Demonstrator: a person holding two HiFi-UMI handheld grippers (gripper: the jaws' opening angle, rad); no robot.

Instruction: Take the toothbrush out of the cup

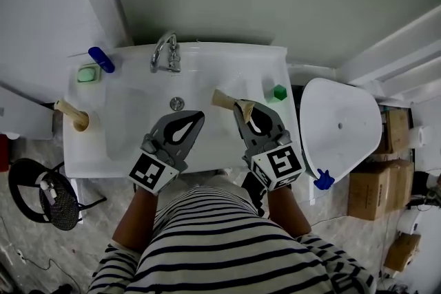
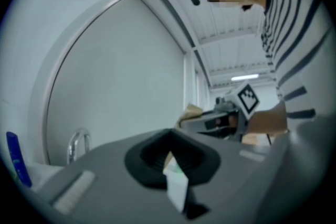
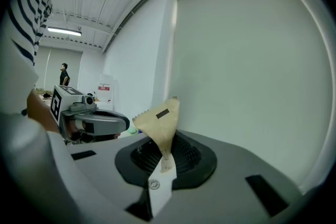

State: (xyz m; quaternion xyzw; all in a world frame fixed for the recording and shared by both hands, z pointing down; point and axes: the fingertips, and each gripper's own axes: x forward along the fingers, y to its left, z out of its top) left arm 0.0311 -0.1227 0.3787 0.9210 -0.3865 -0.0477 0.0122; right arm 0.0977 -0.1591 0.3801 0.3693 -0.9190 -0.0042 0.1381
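Head view: looking down on a white sink (image 1: 207,55), two hand-held grippers side by side over it. On the right, right hand-held gripper (image 1: 239,107) squeezed tight on a thin toothbrush (image 1: 224,100) in tan paper. Jaws nearly together, with only the flat packet between them. Packet poking out past the tips, up in the air, well away from the cup (image 1: 81,122). On the left, left hand-held gripper (image 1: 200,115) closed all the way, jaws pressed together, holding nothing and touching nothing. Far over on the left edge of the counter (image 1: 86,151), tan cup standing up, with another tan stick-shaped thing leaning out of it.
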